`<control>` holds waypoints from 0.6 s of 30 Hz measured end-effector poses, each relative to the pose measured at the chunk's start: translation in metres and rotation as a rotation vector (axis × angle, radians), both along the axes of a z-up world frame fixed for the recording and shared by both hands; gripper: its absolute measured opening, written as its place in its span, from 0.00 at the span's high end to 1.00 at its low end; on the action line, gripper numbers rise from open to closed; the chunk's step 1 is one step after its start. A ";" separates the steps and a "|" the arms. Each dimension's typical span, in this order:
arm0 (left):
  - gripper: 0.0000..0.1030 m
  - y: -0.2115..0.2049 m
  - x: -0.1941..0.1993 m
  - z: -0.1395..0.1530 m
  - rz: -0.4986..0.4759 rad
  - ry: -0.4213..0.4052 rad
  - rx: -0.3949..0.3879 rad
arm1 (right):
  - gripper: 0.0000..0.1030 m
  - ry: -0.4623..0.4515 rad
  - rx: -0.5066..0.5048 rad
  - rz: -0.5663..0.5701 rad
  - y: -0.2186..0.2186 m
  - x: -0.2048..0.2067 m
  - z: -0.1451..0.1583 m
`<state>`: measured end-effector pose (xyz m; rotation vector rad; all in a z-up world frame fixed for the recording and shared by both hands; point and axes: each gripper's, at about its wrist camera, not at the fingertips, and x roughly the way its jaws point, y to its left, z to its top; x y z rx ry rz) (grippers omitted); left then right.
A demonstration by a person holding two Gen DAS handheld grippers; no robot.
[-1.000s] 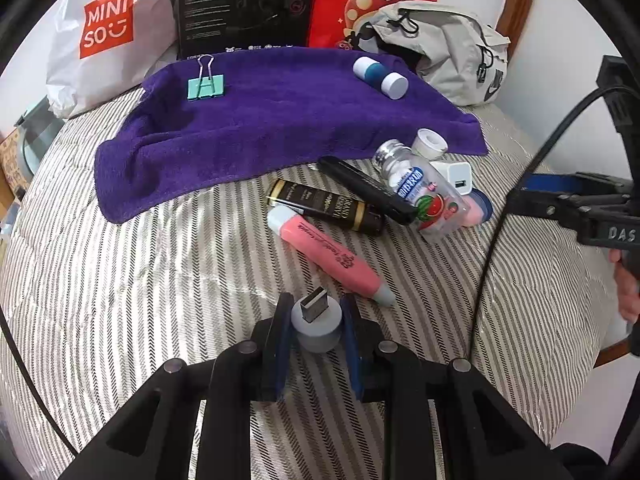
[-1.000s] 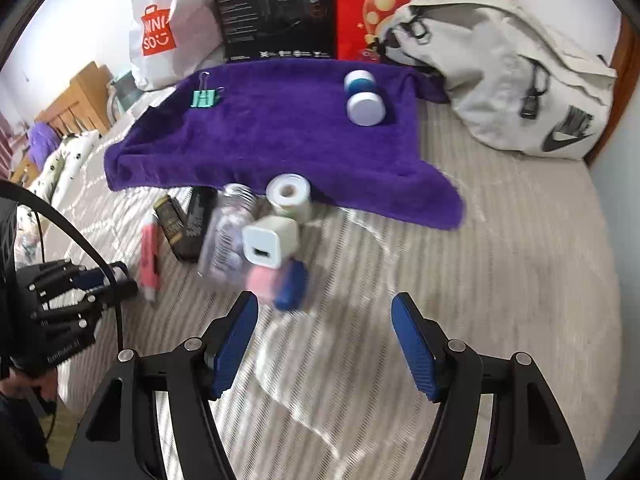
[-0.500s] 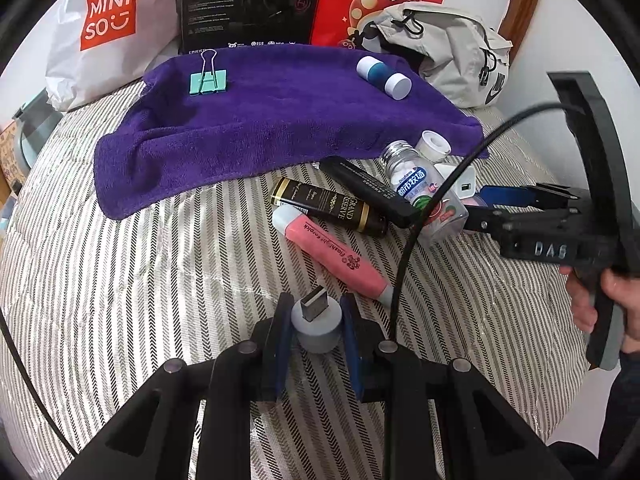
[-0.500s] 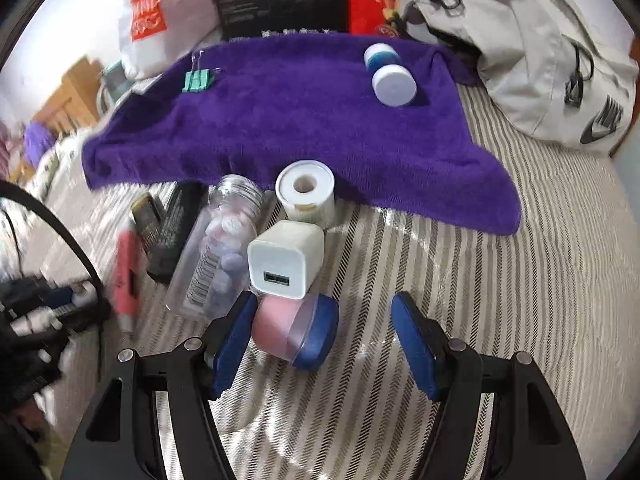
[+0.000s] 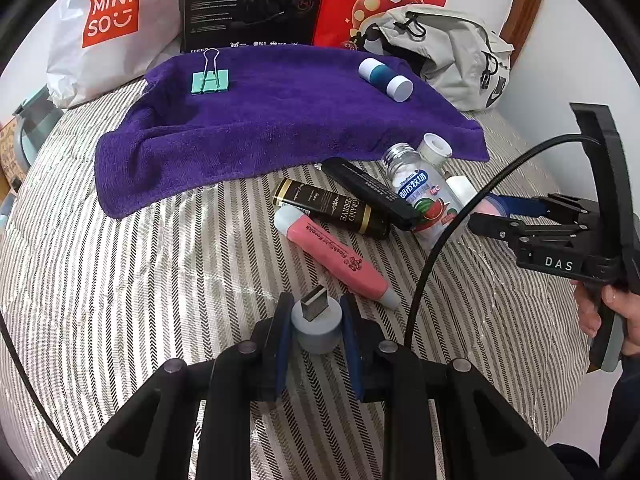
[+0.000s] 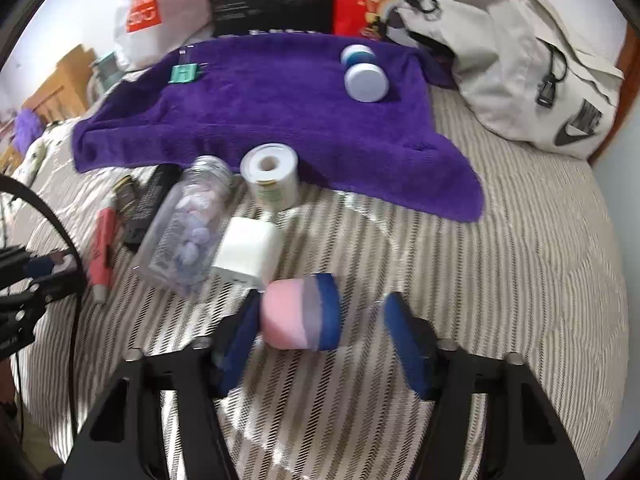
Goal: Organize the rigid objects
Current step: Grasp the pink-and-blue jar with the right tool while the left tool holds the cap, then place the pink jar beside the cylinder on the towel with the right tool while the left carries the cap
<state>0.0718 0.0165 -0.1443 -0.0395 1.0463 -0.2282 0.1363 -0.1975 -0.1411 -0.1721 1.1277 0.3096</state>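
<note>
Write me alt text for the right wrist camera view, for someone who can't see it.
The open right gripper straddles a pink jar with a blue lid lying on a striped bedspread. Just beyond lie a white charger cube, a clear bottle and a white tape roll. Farther back, a purple towel holds a green binder clip and a blue-and-white container.

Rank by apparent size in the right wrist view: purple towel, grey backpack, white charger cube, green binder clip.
1. purple towel
2. grey backpack
3. white charger cube
4. green binder clip

The charger cube lies much nearer the camera than the clip, so their real sizes may differ less than they appear.
</note>
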 end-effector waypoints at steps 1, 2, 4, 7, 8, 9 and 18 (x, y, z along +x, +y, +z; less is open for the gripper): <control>0.78 0.000 0.000 0.000 0.002 0.000 -0.001 | 0.58 -0.001 0.000 0.001 0.000 -0.001 0.001; 0.78 0.001 0.000 0.000 0.002 0.002 -0.001 | 0.63 0.002 -0.004 0.008 0.000 -0.002 0.001; 0.78 0.001 0.000 0.001 0.008 0.005 0.005 | 0.65 0.016 -0.005 0.021 -0.002 -0.004 0.003; 0.78 0.004 0.001 0.003 0.015 0.007 0.018 | 0.65 0.024 0.011 0.023 -0.009 -0.008 0.008; 0.78 0.006 0.001 0.004 0.019 0.007 0.020 | 0.65 0.026 0.017 0.024 -0.011 -0.009 0.010; 0.78 0.008 0.001 0.005 0.025 0.006 0.020 | 0.65 0.024 0.024 0.025 -0.014 -0.009 0.013; 0.78 0.026 0.009 0.019 0.068 -0.015 -0.002 | 0.65 -0.007 0.044 0.044 -0.020 -0.003 0.037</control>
